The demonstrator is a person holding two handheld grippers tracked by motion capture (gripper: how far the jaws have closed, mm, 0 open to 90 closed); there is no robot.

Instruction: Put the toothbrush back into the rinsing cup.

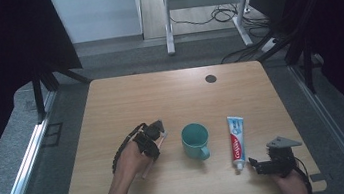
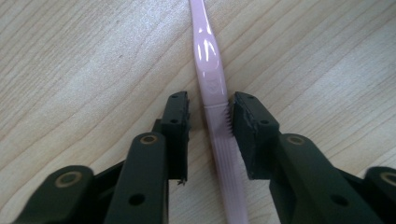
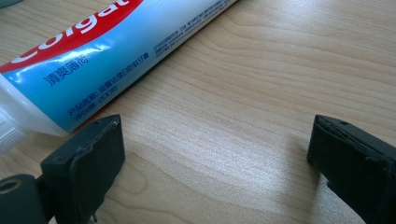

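Centrally on the wooden table (image 1: 111,110) stands a teal mug (image 1: 195,141), upright and seemingly empty, its handle pointing toward the person. To its left, the left gripper (image 1: 158,131) points down at a pink toothbrush (image 2: 212,84) lying flat on the wood. In the left gripper view its jaws straddle the handle, narrowly parted: the right jaw touches the handle's edge, while a slim gap remains at the left jaw, so the brush is not yet clamped. To the mug's right lies a toothpaste tube (image 1: 237,141), cap toward the person. The right gripper (image 1: 255,164) rests just beside that cap, jaws wide apart and holding nothing.
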